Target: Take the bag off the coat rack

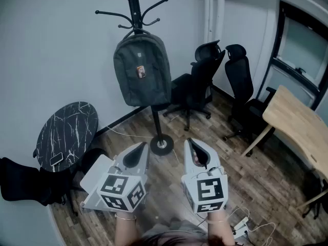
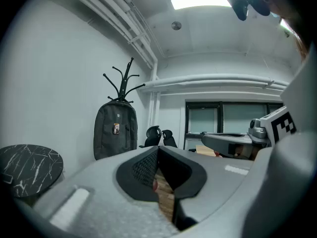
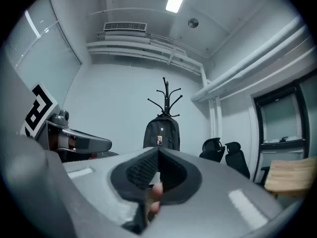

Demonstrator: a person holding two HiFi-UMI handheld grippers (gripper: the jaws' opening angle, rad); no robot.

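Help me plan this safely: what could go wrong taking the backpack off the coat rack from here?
1. The backpack hangs from a hook on the coat rack, a thin pole on a small round base; pulling outward instead of lifting might tip it.
2. The left tool and right tool are both shut and well short of the backpack; they must open before gripping.
3. Office chairs stand close beside the rack; a swinging backpack could hit them.

A dark grey backpack (image 1: 142, 74) with a small front badge hangs upright from the black coat rack (image 1: 135, 6).
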